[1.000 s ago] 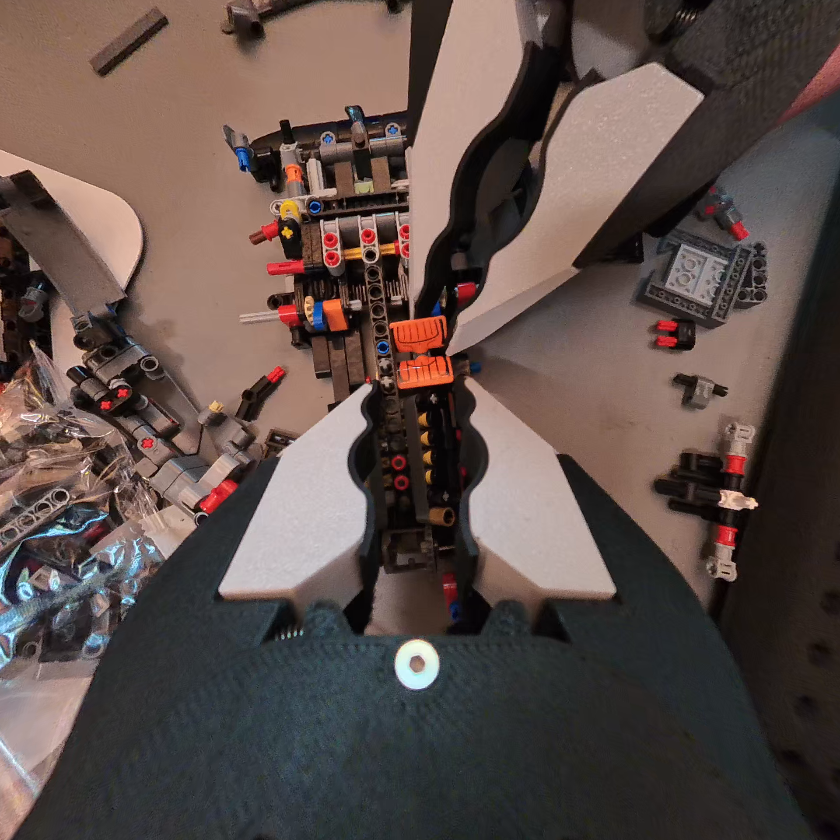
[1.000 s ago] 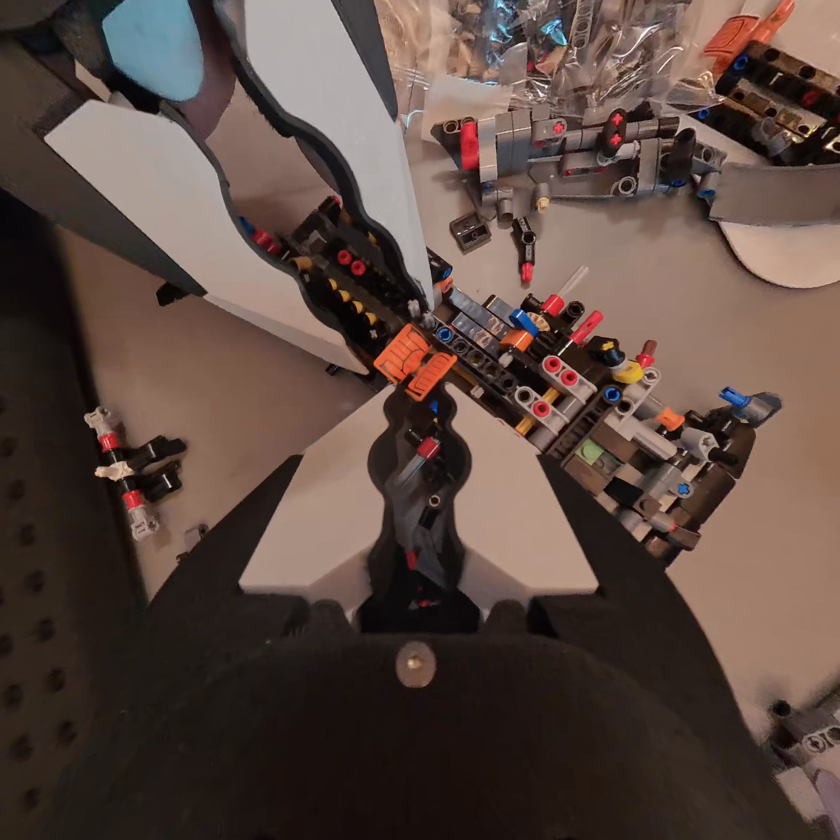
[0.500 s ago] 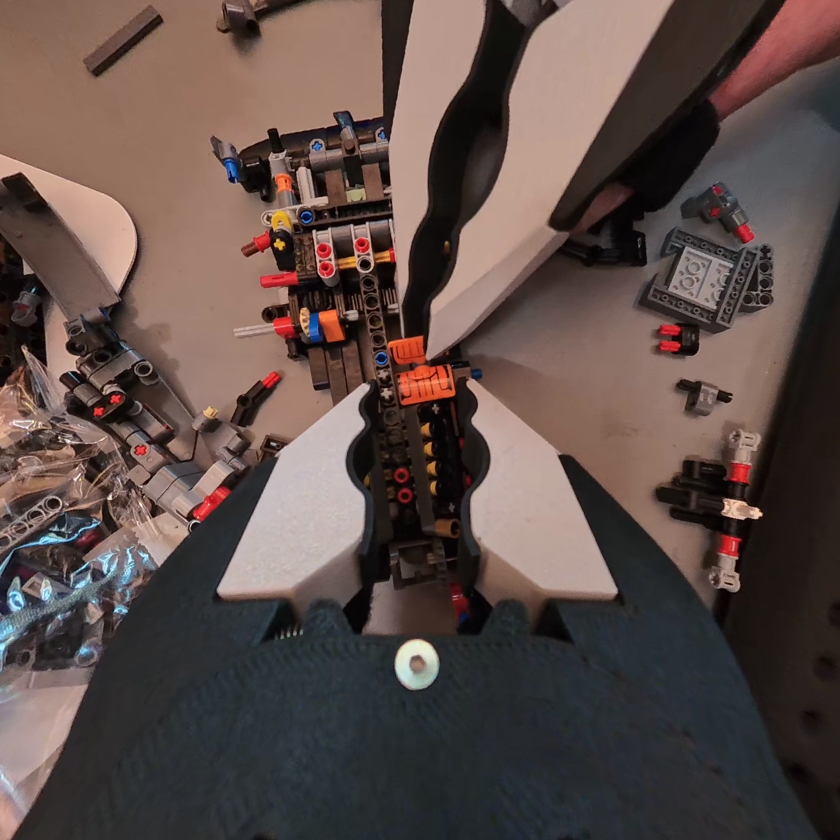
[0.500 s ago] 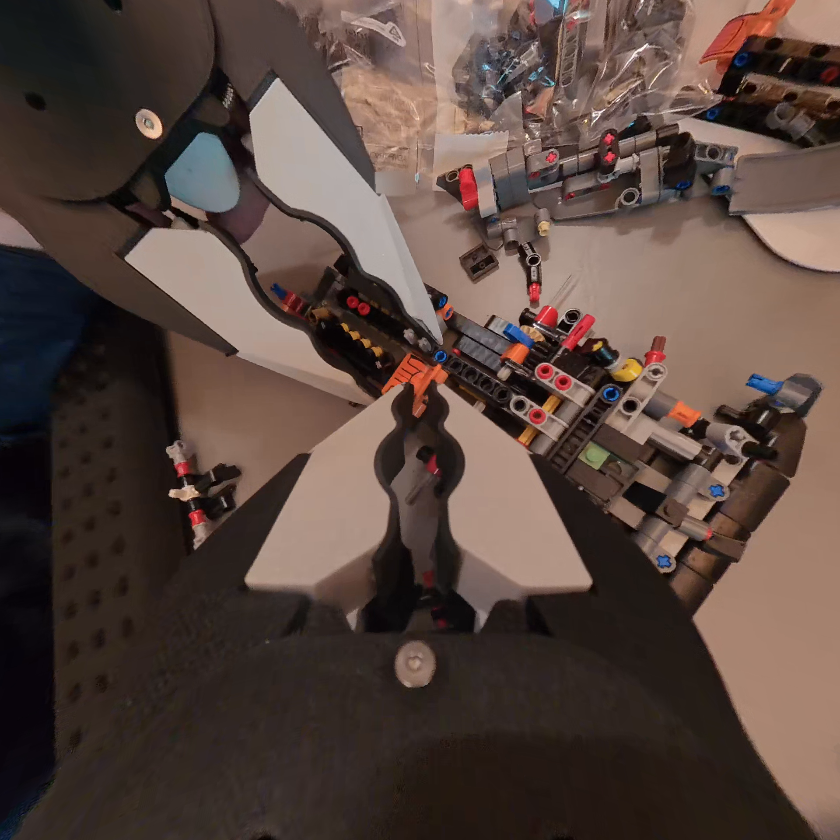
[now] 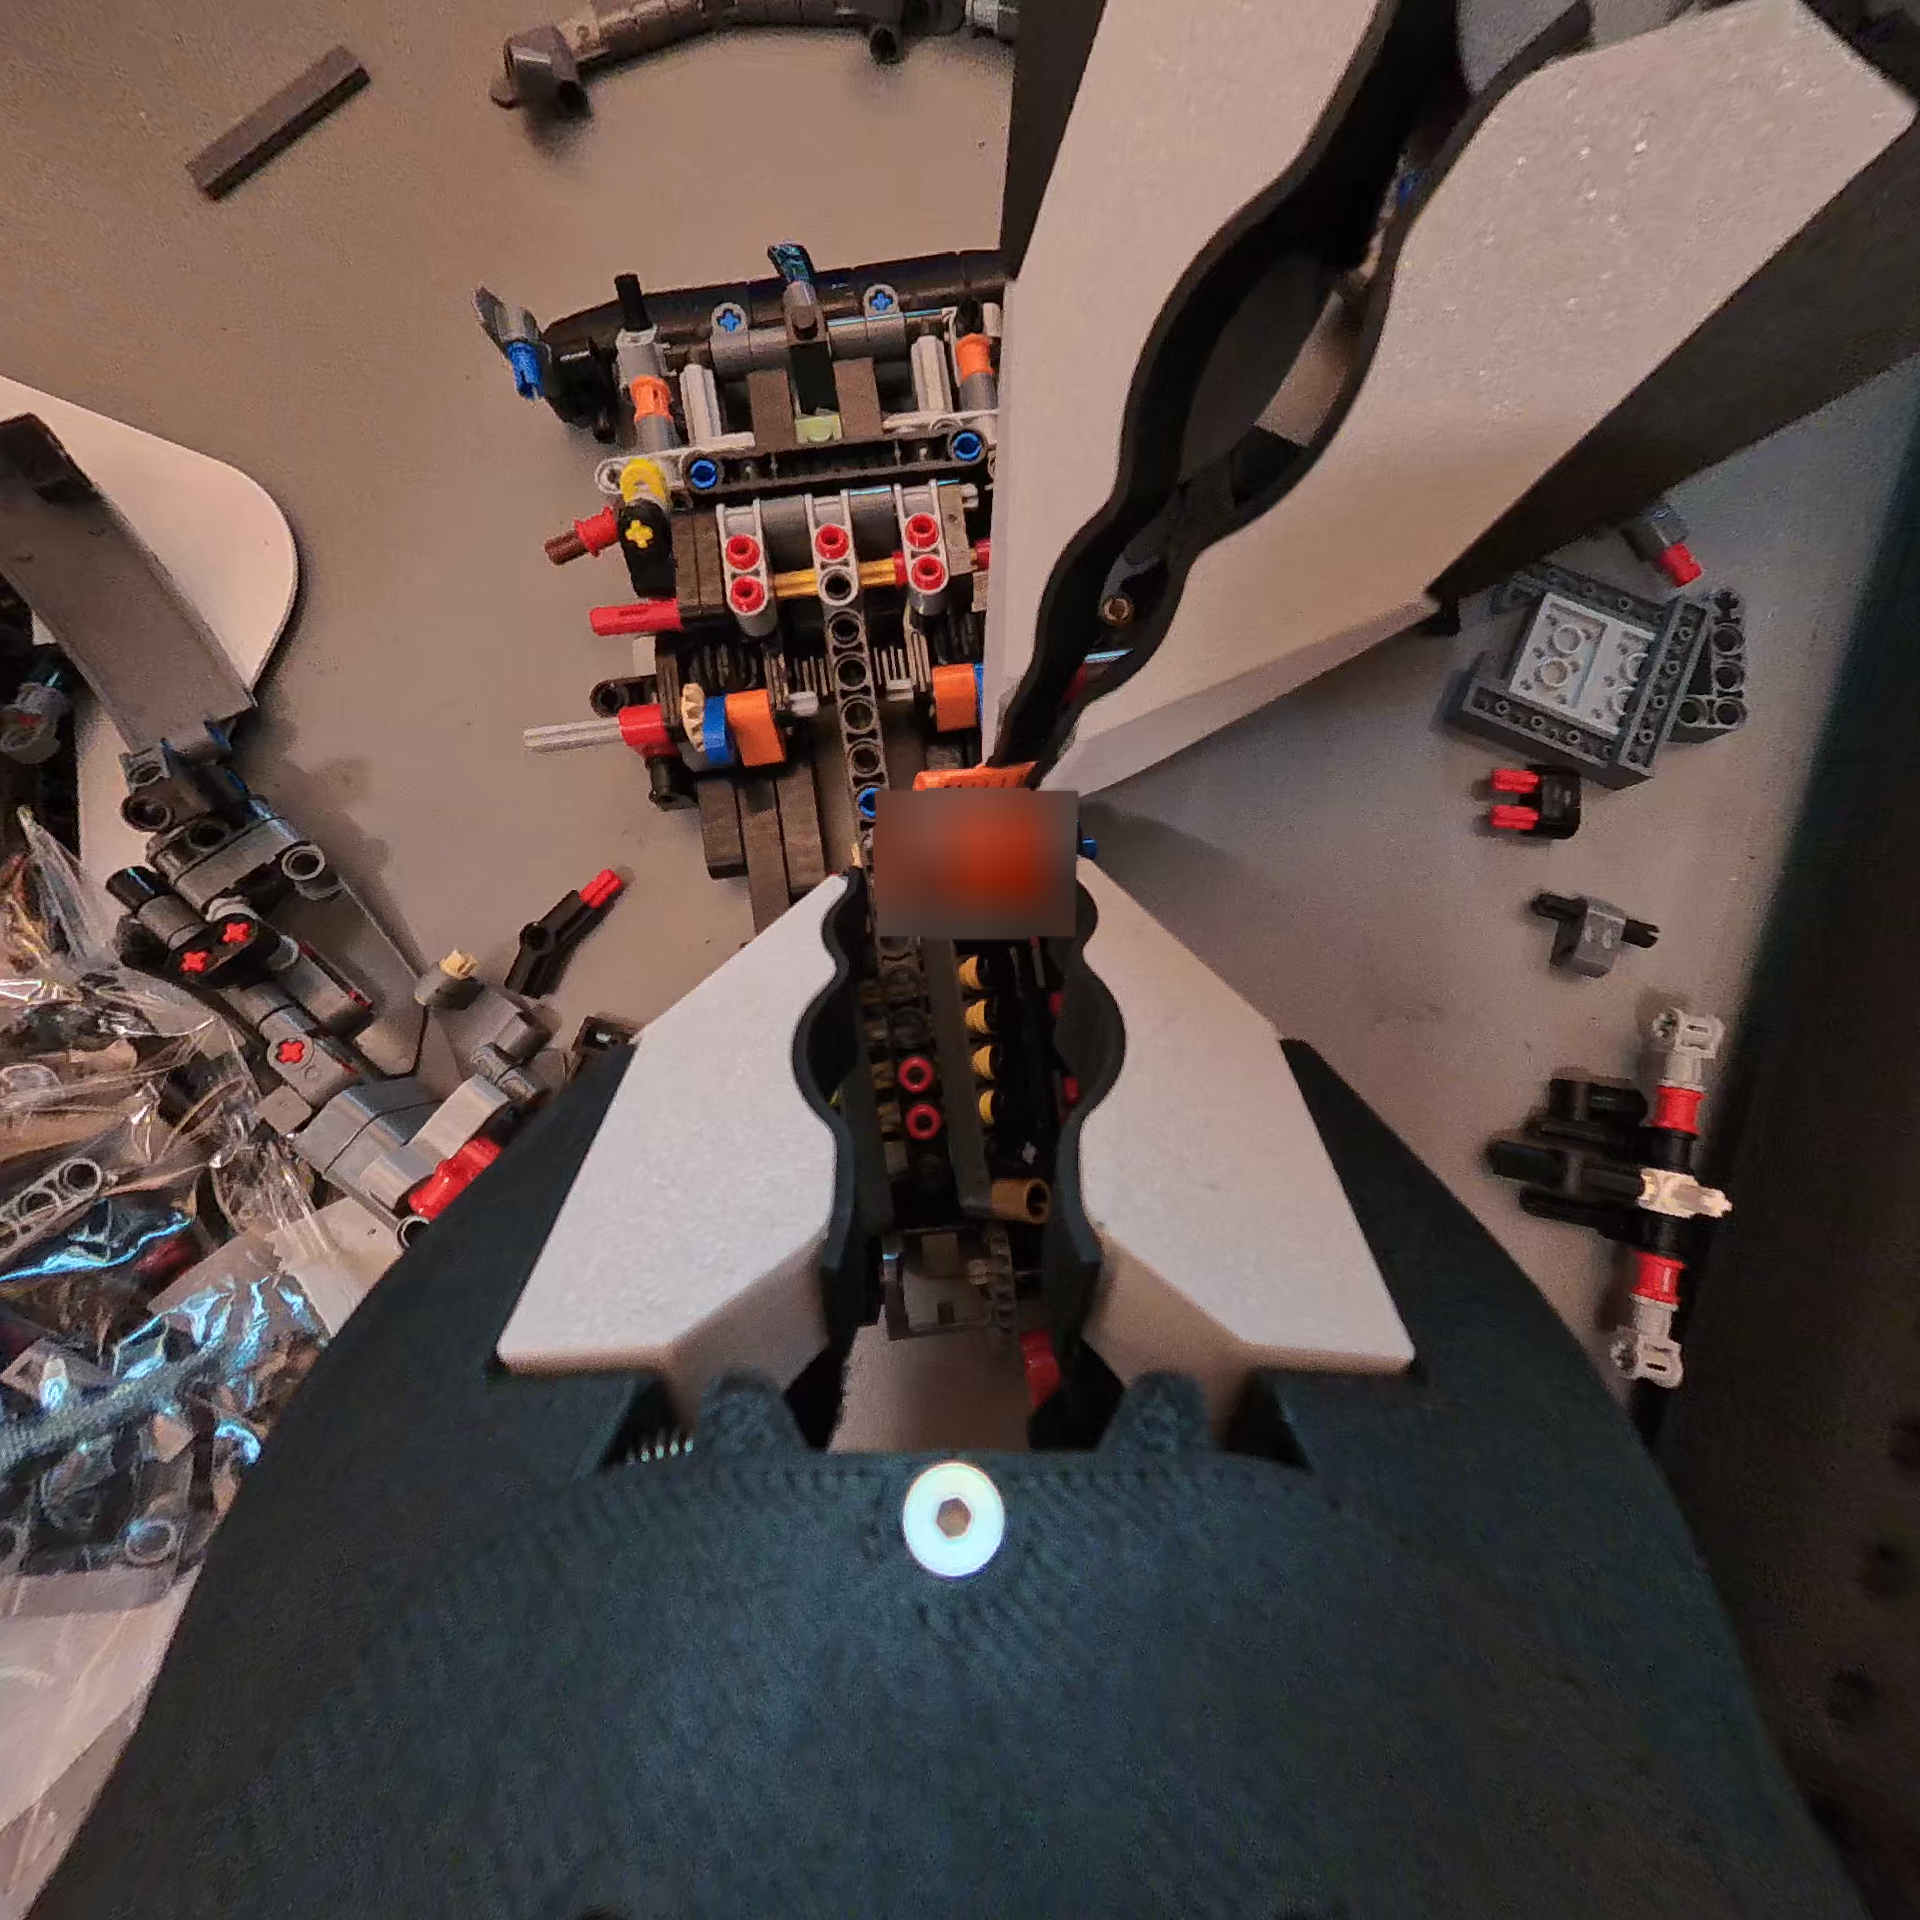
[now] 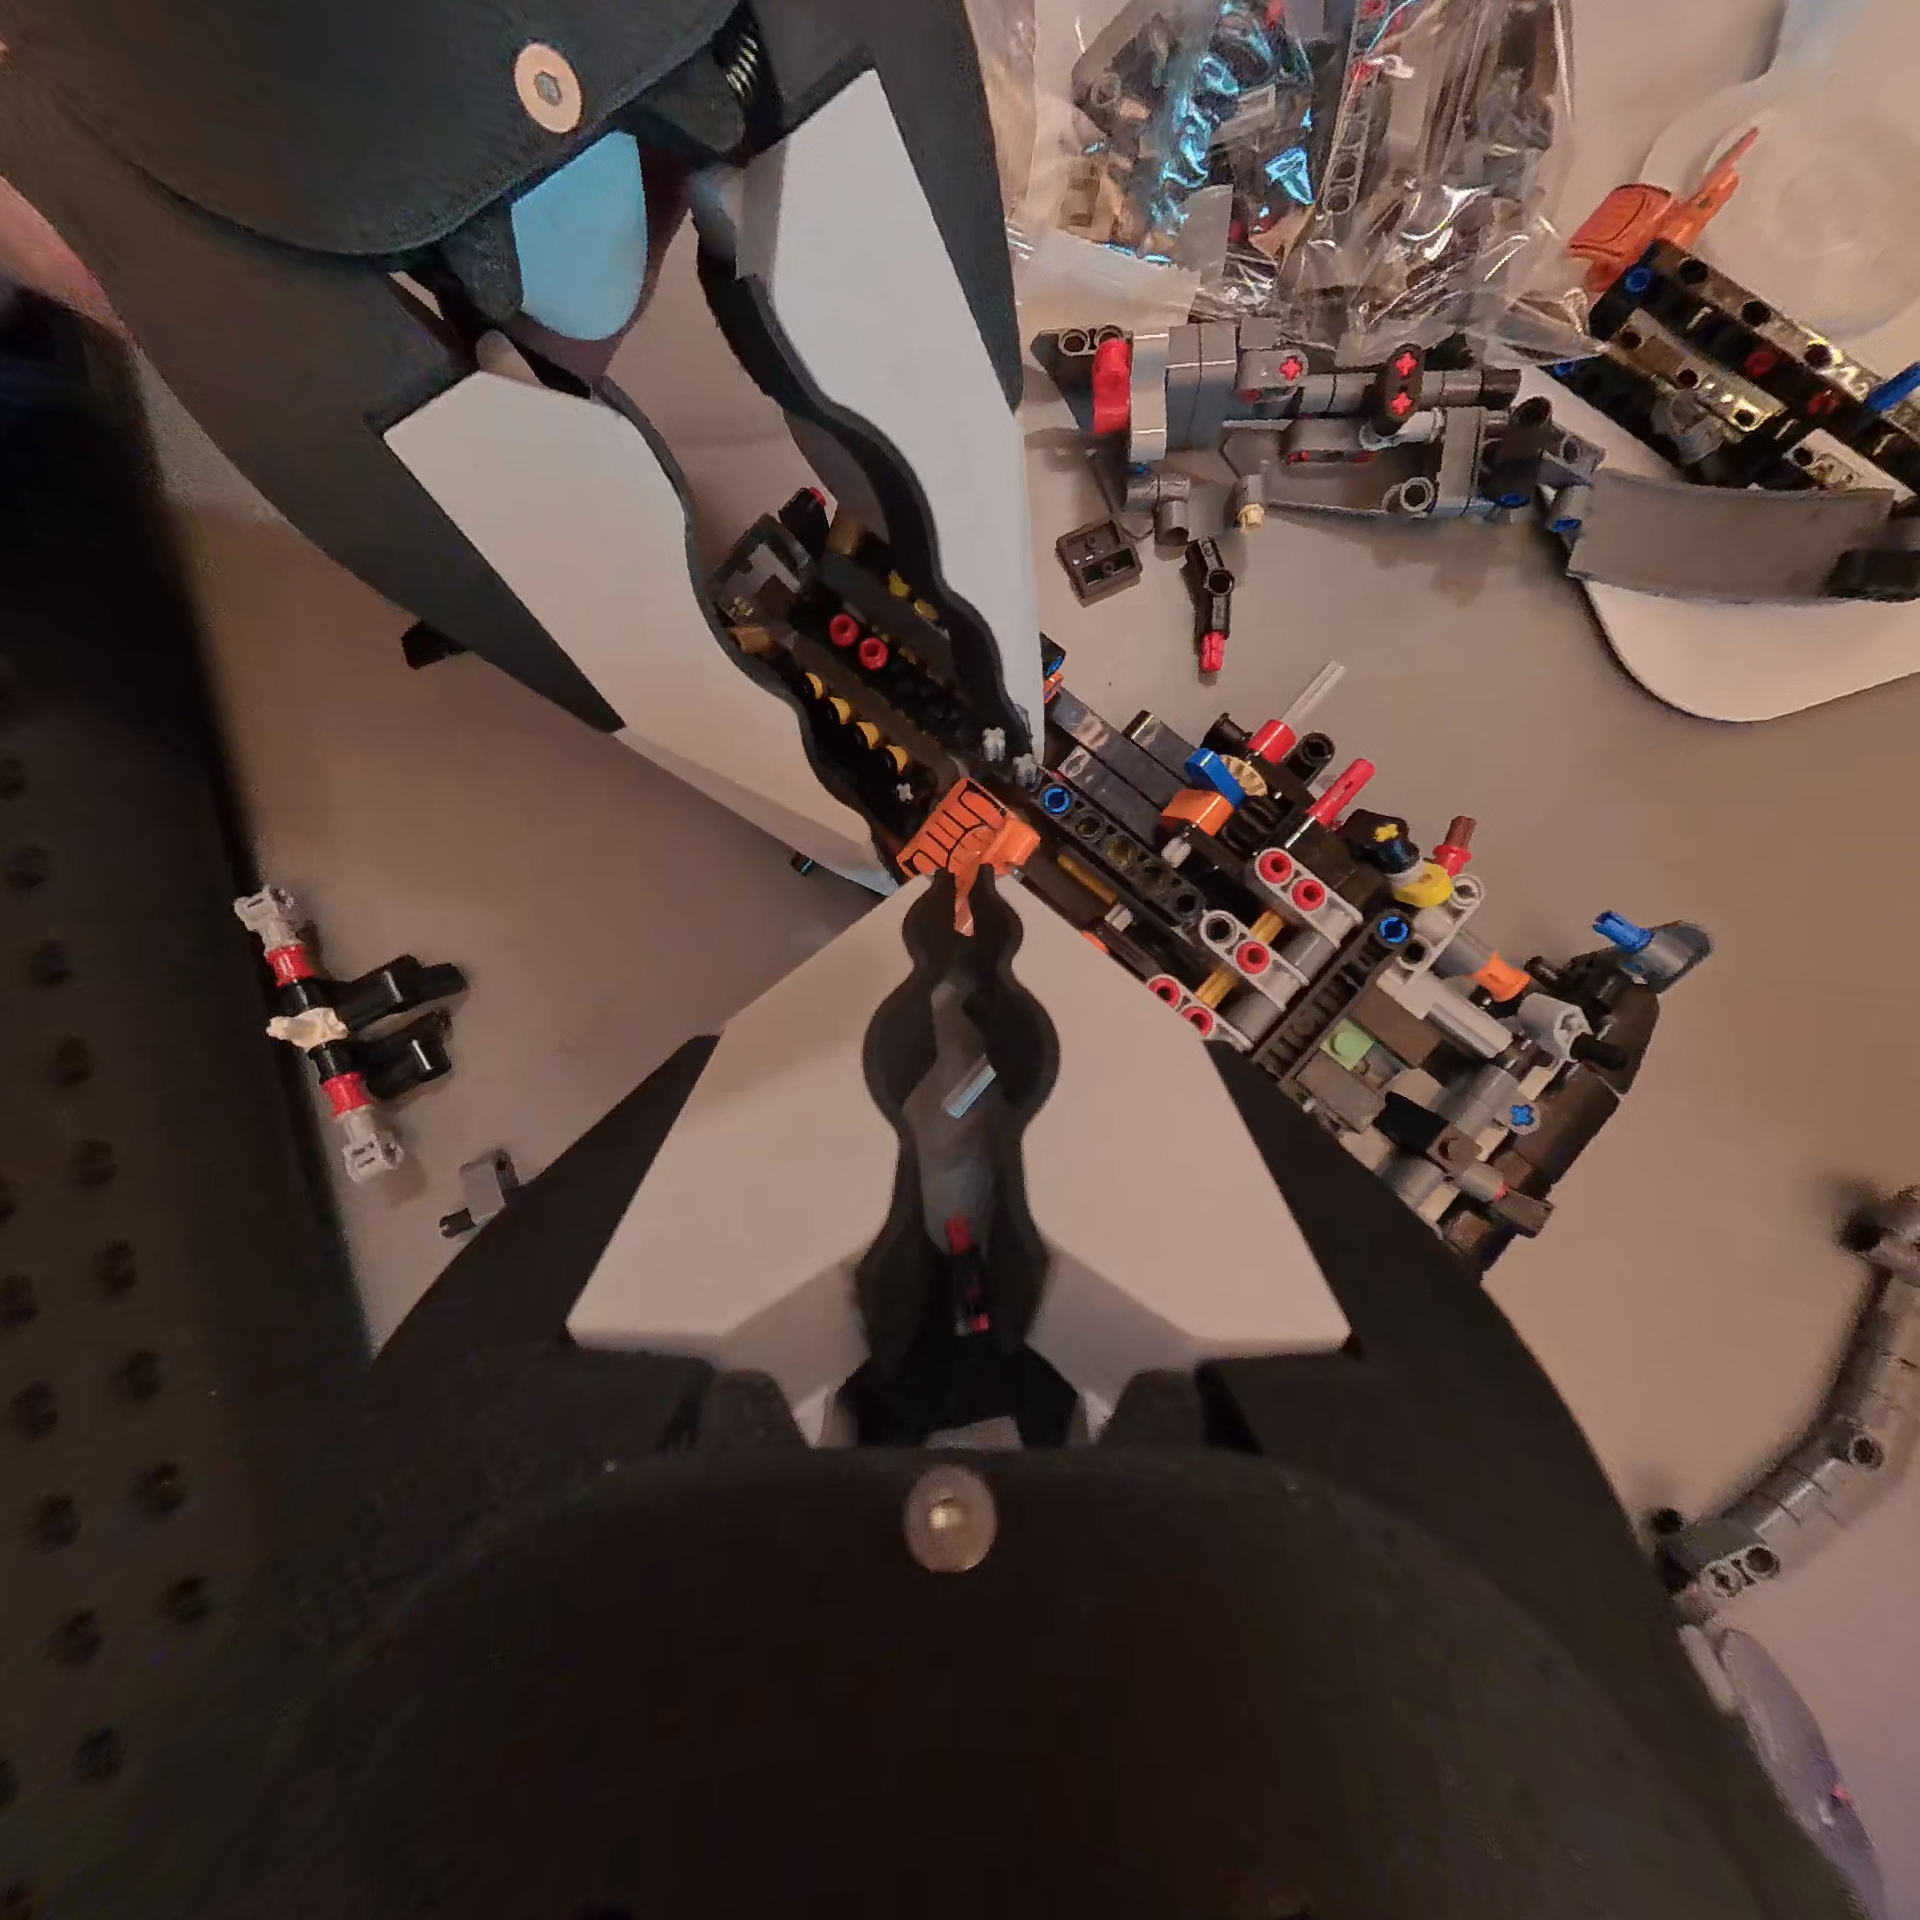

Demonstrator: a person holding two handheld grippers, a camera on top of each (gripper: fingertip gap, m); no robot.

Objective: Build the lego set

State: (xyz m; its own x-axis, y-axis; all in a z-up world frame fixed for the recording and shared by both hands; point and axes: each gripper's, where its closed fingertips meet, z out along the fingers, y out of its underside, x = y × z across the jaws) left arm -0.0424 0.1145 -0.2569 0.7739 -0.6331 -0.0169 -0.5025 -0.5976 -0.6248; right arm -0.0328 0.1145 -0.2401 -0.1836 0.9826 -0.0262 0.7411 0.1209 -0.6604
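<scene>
The long black Lego chassis lies on the grey table, studded with red, yellow and blue pins. My left gripper is shut on its near end, one finger on each side. A finger of it shows at the upper left of the right wrist view. An orange seat sits on the chassis at the left fingertips. My right gripper is shut on the seat's thin orange edge. In the left wrist view it comes down from the upper right onto the orange seat.
Clear bags of parts and a grey sub-assembly lie left of the chassis. A grey frame piece, small connectors and a black-red axle assembly lie right. A dark perforated board borders the right. A grey link chain curves nearby. The grippers are tip to tip, or close to it.
The right gripper has swung about over the chassis while its tips stayed at the orange seat; it now pinches the seat's edge. The left gripper has kept hold of the chassis.
</scene>
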